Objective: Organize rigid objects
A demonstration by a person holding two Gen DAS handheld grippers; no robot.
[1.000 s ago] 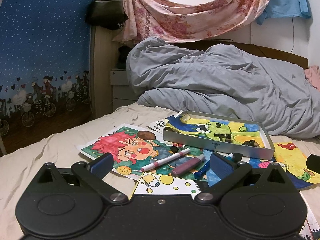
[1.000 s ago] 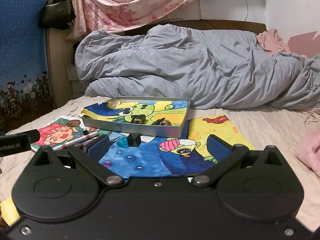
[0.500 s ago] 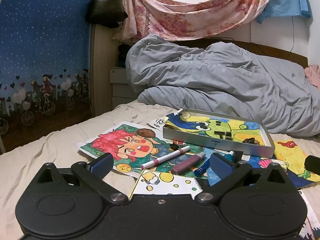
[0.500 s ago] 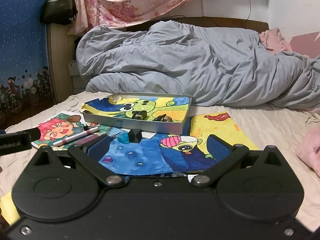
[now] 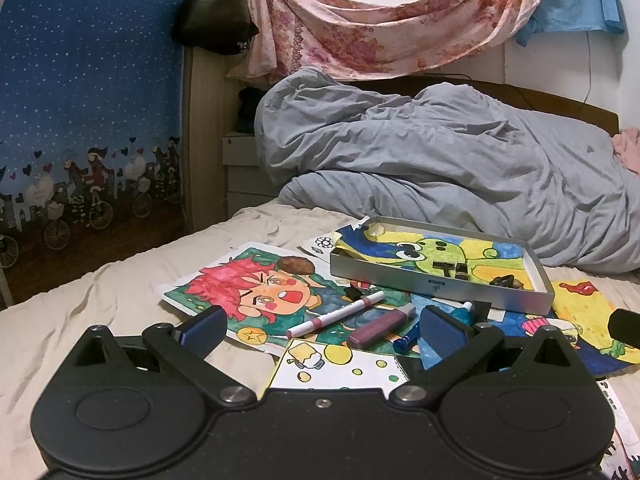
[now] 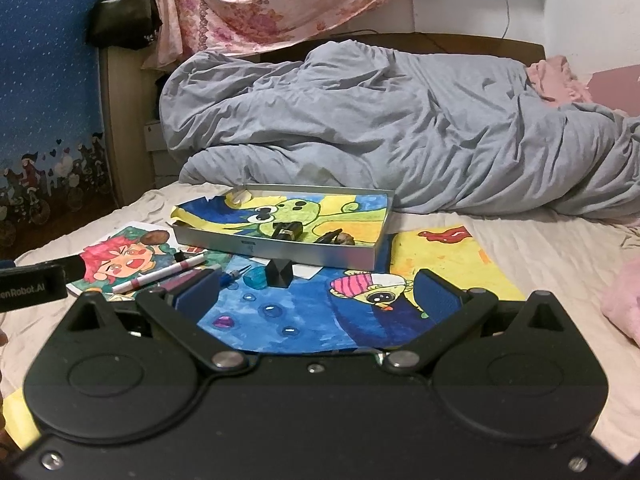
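Both tongs spread wide, nothing pinched, low over the bed, prob. lining up a pick. Left gripper [image 5: 320, 330] faces the loose stuff on the drawings: pen [image 5: 335, 314], purple tube [image 5: 380, 326], blue pen [image 5: 408, 338]. Right gripper [image 6: 316, 298] faces the black block [image 6: 280, 272], w/ pens to its left. Beyond: tin [image 6: 304, 251], already w/ a few dark bits inside, so likely the drop spot. Grey duvet [image 6: 400, 128] behind.

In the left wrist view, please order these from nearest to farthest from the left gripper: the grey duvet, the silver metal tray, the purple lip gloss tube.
1. Purple lip gloss tube: lying on the drawings, just ahead of the left gripper.
2. Silver metal tray: farther, to the right.
3. Grey duvet: farthest, heaped behind the tray.
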